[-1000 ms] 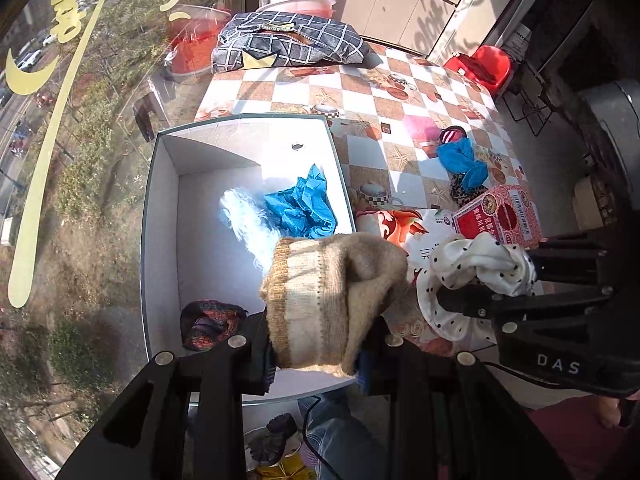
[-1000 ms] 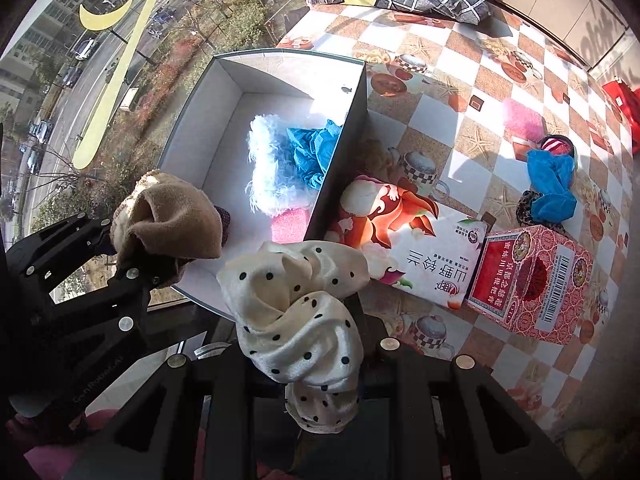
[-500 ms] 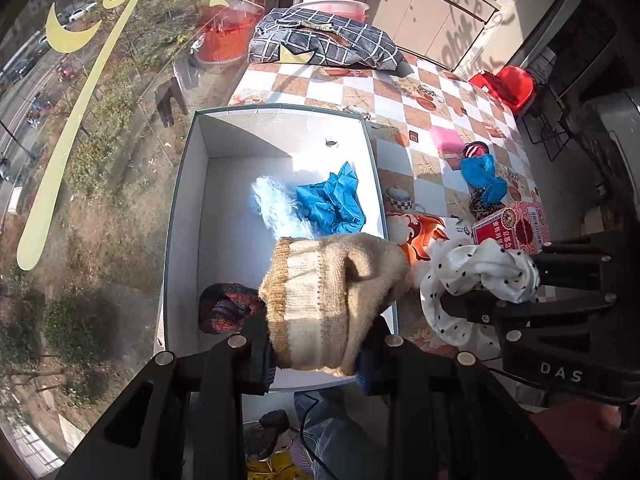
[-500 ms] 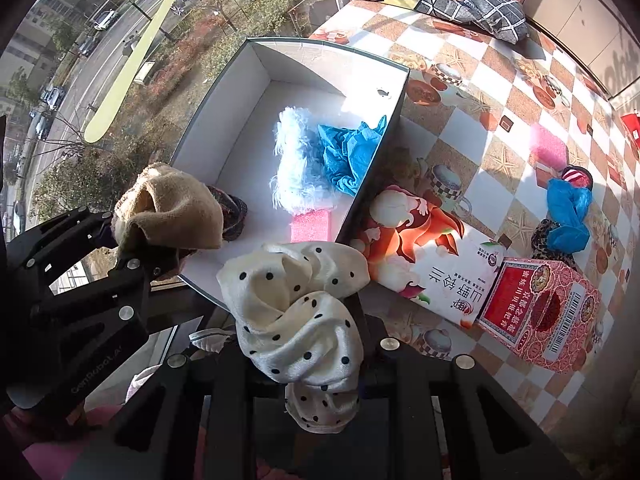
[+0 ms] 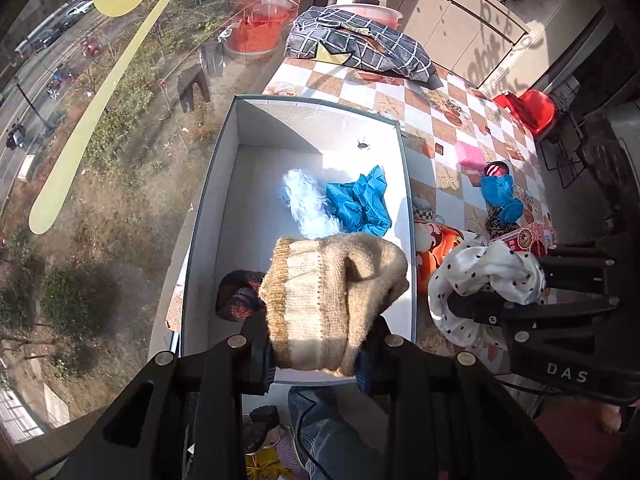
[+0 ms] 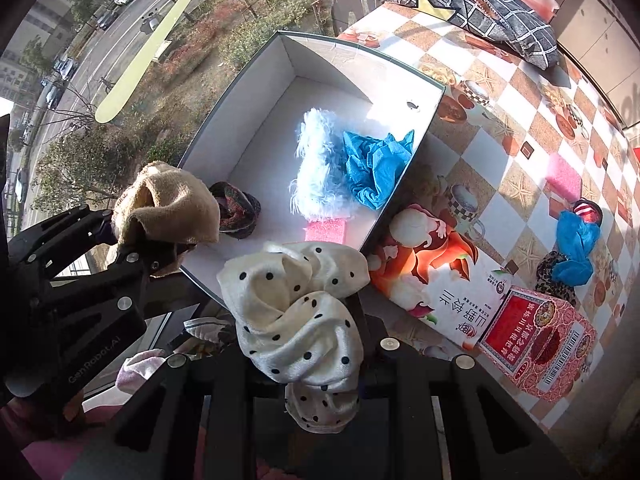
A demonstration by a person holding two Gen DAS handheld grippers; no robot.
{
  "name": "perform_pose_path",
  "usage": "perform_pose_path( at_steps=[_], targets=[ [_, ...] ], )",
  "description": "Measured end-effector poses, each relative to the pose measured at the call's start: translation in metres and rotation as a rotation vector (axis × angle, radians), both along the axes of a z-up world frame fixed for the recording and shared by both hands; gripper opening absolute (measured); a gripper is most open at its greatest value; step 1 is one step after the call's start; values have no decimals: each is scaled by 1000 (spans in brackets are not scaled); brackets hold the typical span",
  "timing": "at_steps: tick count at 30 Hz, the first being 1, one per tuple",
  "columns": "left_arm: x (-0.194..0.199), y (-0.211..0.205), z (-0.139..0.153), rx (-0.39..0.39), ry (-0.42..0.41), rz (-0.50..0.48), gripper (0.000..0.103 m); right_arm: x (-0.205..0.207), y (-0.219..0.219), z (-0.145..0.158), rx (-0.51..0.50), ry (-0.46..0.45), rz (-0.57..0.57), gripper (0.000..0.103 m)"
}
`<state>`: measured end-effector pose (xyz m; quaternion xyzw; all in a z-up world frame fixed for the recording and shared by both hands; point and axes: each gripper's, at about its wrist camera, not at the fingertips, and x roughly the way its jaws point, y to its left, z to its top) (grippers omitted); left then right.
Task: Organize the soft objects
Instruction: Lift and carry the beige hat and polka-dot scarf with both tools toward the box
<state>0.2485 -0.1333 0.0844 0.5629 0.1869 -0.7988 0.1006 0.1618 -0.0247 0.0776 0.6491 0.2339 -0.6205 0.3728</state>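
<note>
Left wrist: box (image 5: 404,184) now nearer centre

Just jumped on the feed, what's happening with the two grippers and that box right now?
A person is sorting soft items into the white box. The left gripper is shut on a tan knitted hat, the right gripper on a cream polka-dot cloth, both held above the box's near end. A fluffy light-blue piece, crumpled blue cloth, pink sponge and dark knitted item already lie inside.
</note>
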Motion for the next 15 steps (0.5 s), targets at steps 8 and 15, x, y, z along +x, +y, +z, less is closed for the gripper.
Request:
perform_pose_path(
  at_steps=[8, 15],
  targets=[
    [-2, -2, -5, 4, -17, 9, 33, -6, -7, 0, -4, -1, 7, 23],
    [-8, -4, -4, -5, -18, 3, 33, -16, -18, 6, -25, 15, 1, 23]
  ],
)
